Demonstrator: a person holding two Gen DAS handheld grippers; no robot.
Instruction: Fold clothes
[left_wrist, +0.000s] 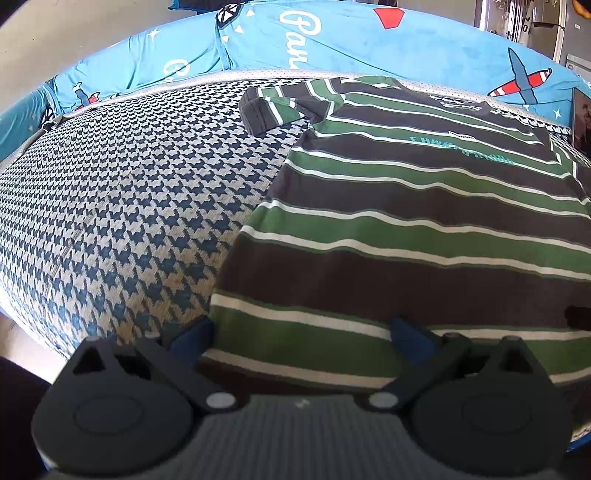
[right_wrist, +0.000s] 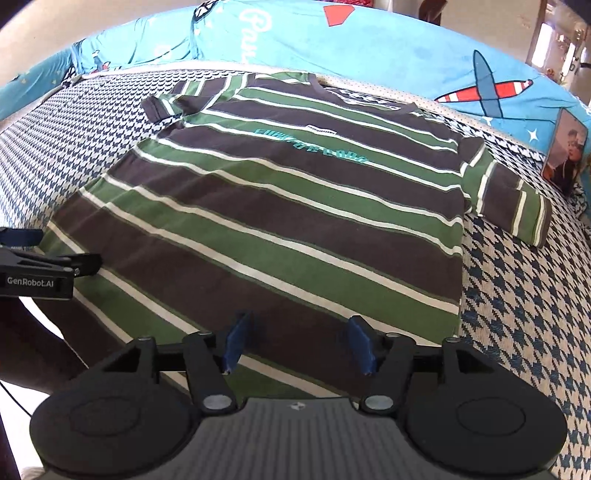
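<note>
The striped T-shirt lies spread flat on the houndstooth bed, hem at the lower frame edge, bare bedding open at left and right, while the left hand-held gripper and right hand-held gripper hover wide-jawed over that hem, gripping nothing.

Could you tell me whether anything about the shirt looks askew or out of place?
Mostly flat, but the shirt has uneven sleeves: the left sleeve is bunched and curled near the shoulder, while the right sleeve lies out smooth. Nothing looks damaged.
</note>
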